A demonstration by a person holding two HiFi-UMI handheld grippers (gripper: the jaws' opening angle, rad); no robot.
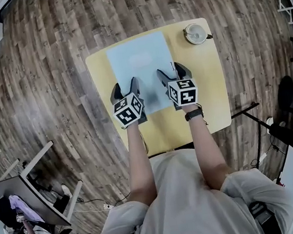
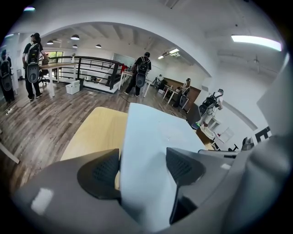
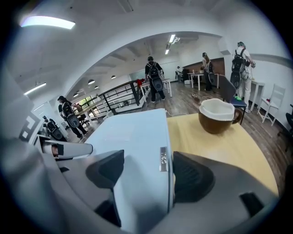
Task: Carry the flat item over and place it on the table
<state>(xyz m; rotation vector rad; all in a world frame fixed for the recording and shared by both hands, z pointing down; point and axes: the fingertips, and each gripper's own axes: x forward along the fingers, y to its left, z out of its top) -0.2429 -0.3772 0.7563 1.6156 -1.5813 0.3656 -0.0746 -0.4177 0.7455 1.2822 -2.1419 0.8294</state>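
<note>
A flat pale blue-white item (image 1: 140,66) lies on the yellow table (image 1: 210,94), its long side running away from me. Both grippers are at its near end. My left gripper (image 1: 125,88) straddles the item's left near corner. In the left gripper view the item (image 2: 151,137) fills the wide gap between the jaws of that gripper (image 2: 141,170), its edge against the left jaw. My right gripper (image 1: 173,74) straddles the right near corner. There the item (image 3: 132,132) runs between the spread jaws of the right gripper (image 3: 144,172), and a small metal tag shows on its edge. Both grippers stand open.
A brown cup (image 1: 195,33) with a white inside stands at the table's far right corner, also in the right gripper view as the cup (image 3: 218,116). Wood floor surrounds the table. A grey desk (image 1: 33,193) is at lower left. Several people (image 2: 139,75) stand far off by a black railing (image 2: 91,68).
</note>
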